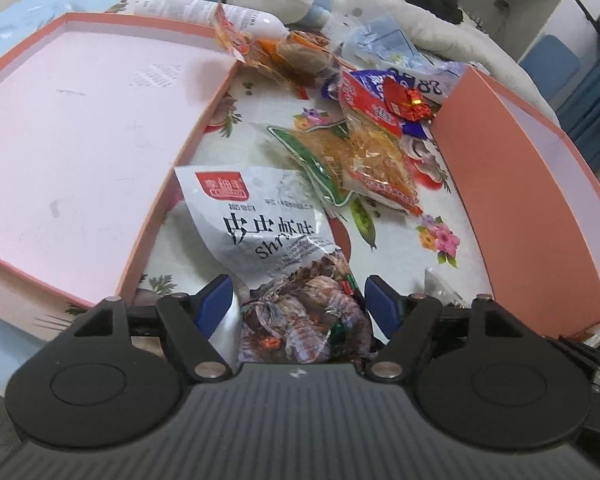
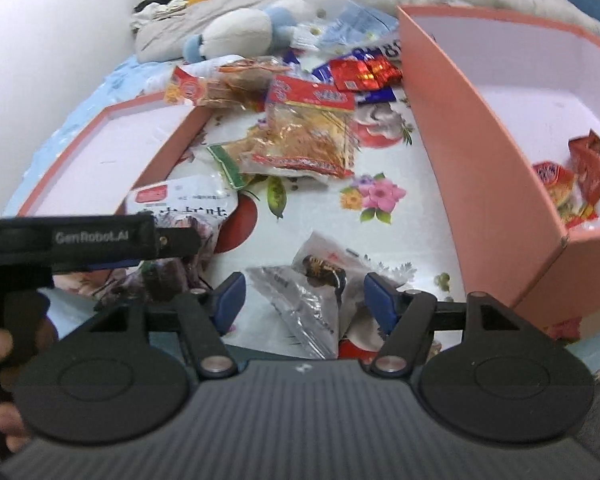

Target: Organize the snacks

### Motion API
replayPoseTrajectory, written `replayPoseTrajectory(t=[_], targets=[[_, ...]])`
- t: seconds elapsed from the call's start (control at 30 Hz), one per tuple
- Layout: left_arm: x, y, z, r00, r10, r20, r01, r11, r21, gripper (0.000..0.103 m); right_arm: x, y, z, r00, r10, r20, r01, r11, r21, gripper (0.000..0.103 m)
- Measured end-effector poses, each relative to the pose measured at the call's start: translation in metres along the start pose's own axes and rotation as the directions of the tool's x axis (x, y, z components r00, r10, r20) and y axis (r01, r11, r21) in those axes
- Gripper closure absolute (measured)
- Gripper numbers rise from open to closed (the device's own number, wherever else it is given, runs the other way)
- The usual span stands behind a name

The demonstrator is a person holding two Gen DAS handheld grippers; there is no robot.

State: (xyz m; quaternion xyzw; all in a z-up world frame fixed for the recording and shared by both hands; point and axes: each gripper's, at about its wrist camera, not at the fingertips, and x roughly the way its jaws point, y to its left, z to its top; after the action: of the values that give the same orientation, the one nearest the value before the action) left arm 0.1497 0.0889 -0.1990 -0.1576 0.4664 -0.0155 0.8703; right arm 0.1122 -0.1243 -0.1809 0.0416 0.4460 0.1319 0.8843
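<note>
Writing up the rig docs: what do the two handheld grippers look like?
Both match: the left gripper and the right gripper each have a ribbed dark grey body, black linkage arms on round pivot discs with silver pins, and blue pads. A black strap on the left unit reads GenRobot.AI.
</note>
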Motion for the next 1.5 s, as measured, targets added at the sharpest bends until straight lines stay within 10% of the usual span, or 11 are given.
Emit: replayPoseTrajectory(t=[0.37, 0.5, 0.7, 1.5], targets=[[0.019, 0.004, -0.003, 0.999, -0.041, -0.013, 0.040, 0.998, -0.042, 0.037, 0.024, -0.013, -0.005, 1.000, -0.002, -0.028, 0.004, 0.998, 0.057, 0.037], [0.016, 0.002, -0.006, 0.998, -0.058, 0.009, 0.059, 0.997, -0.049, 0.048, 0.025, -0.010, -0.005, 1.000, 0.001, -0.014, -0.001, 1.000, 0.022, 0.059], [0.001, -0.002, -0.009, 0.999, -0.035, 0.039, 0.036, 0.999, -0.027, 0.057, 0.017, -0.007, -0.009, 0.999, 0.034, -0.002, -0.035, 0.999, -0.034, 0.067], [-0.121, -0.056, -0.031, 0.983, -0.082, 0.165, 0.072, 0.995, 0.065, 0.064, -0.117, -0.011, -0.008, 0.979, 0.052, 0.199, -0.037, 0.996, -0.078, 0.079]])
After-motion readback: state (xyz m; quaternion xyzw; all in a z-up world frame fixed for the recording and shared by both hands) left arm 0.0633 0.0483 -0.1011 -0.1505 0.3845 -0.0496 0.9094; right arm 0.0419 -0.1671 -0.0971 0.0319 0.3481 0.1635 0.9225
